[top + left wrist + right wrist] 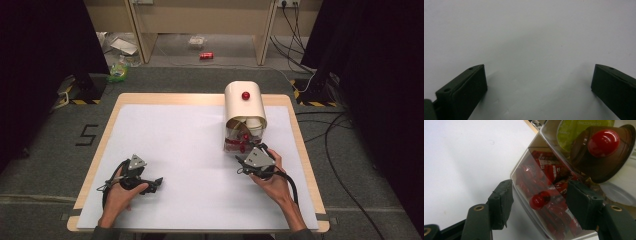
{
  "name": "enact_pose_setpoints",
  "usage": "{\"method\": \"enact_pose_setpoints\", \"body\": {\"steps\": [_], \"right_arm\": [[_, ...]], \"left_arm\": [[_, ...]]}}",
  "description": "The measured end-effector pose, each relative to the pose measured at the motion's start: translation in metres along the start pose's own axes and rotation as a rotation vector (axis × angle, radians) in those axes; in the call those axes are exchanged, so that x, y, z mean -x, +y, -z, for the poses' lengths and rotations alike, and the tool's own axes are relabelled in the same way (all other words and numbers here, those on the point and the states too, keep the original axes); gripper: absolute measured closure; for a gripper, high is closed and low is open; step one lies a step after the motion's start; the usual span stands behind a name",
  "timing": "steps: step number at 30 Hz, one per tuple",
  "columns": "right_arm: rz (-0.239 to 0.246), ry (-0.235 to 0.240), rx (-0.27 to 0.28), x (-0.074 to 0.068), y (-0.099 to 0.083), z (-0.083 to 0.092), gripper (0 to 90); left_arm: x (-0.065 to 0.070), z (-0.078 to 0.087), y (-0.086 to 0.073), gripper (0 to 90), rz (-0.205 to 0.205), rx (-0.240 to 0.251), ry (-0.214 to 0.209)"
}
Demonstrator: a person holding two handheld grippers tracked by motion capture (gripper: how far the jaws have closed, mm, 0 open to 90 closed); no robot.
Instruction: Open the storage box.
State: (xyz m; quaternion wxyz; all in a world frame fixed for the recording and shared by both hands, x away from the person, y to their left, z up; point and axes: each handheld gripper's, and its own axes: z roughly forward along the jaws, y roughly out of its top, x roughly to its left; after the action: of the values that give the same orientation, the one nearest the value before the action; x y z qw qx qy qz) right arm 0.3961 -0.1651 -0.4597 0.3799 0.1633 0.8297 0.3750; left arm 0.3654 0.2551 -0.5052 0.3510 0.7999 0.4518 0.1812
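Right gripper [537, 202] — jaws apart, straddling the small red knob [539, 200] on the clear drawer front [529, 192] of the cream dispenser [244, 107], pads not pressing it. Red packets [551, 170] lie behind the front. Left gripper [537, 82] — jaws wide apart, holding nothing, over the white table [175, 150], well apart from the dispenser.

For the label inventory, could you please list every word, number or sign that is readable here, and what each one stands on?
"5": black mark on the grey floor left of the table.
"2": white digit on a red sachet inside the clear-fronted white dispenser; its other print is blurred.
Pale lettering on the green pack: too blurred to read.
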Motion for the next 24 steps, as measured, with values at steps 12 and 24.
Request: {"method": "enact_pose_setpoints", "body": {"steps": [12,24], "right_arm": [[0.051,-0.008,-0.005,-0.0034,0.0001,-0.0056,37.8],[-0.015,0.042,0.008,-0.002,0.0026,-0.0016,38.9]], "left_arm": [[0.0,0.0,0.0,0.0,0.0,0.0,0.0],[-0.0001,0.0001,-0.0001,0.0,-0.002,-0.001,0.0]]}}
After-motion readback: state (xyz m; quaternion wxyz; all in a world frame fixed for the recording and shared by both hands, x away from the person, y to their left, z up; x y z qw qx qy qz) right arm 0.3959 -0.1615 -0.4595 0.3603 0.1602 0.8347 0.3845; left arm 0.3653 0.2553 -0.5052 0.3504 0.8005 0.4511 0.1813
